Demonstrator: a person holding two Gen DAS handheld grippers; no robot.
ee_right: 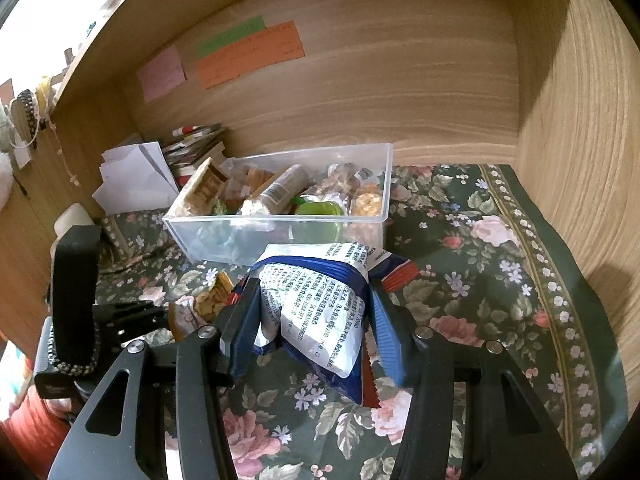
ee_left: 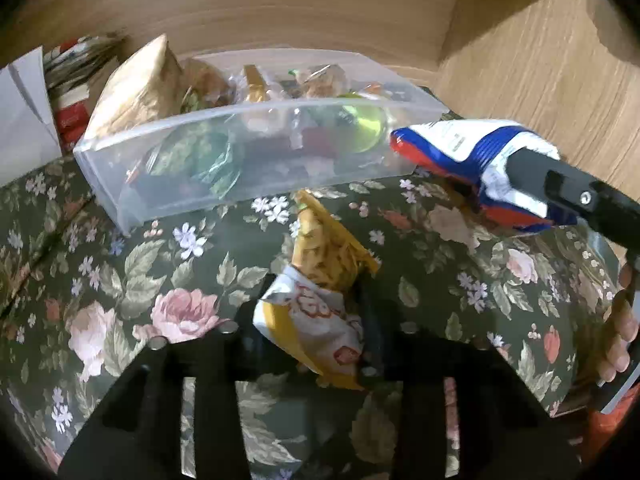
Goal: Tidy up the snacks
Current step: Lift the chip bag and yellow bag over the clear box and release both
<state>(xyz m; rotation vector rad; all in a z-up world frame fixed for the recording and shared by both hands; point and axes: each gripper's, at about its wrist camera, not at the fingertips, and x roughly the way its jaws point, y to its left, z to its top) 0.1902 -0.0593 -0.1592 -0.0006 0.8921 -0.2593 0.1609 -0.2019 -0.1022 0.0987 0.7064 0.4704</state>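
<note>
A clear plastic bin [ee_left: 132,184] [ee_right: 200,240] holding several snack packets stands on the floral cloth against the wooden back wall. My left gripper [ee_left: 316,292] is shut on a yellow and white snack packet [ee_left: 320,312], held just above the cloth in front of the bin; the packet also shows in the right wrist view [ee_right: 208,300]. My right gripper [ee_right: 312,276] is shut on a blue, white and red snack packet [ee_right: 320,312], held near the bin's right front corner; it shows in the left wrist view [ee_left: 472,148].
The floral cloth [ee_right: 480,280] covers the shelf floor. Wooden walls stand behind and on the right [ee_right: 580,160]. White papers [ee_right: 136,180] and stacked booklets [ee_right: 196,140] lie left of the bin. Coloured notes [ee_right: 248,52] are stuck on the back wall.
</note>
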